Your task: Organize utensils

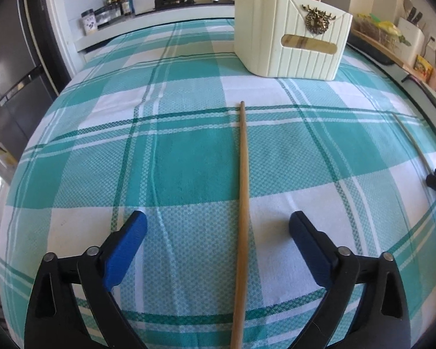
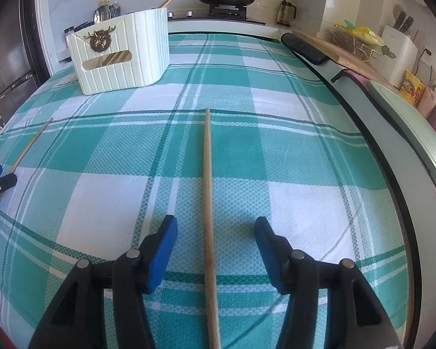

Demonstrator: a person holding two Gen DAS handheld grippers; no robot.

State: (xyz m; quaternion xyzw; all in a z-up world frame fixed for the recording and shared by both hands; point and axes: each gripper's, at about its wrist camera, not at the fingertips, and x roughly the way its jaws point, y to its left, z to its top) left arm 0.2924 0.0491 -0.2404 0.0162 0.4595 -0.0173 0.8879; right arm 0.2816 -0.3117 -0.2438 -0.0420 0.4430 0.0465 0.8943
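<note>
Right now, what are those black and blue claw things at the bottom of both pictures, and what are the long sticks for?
Those claws are tools, not a robot. A person holds one hand-held gripper in each hand, and a small camera on each looks forward along its two blue fingers. One picture comes from the left hand-held gripper, the other from the right hand-held gripper.

Both are open and hold nothing. A wooden chopstick lies on the green checked tablecloth between the left one's fingers, and a second chopstick lies between the right one's fingers. Neither is pinched yet.

Farther back stands a cream utensil holder with spoons and chopsticks sticking out. Probably the sticks go in there.
</note>
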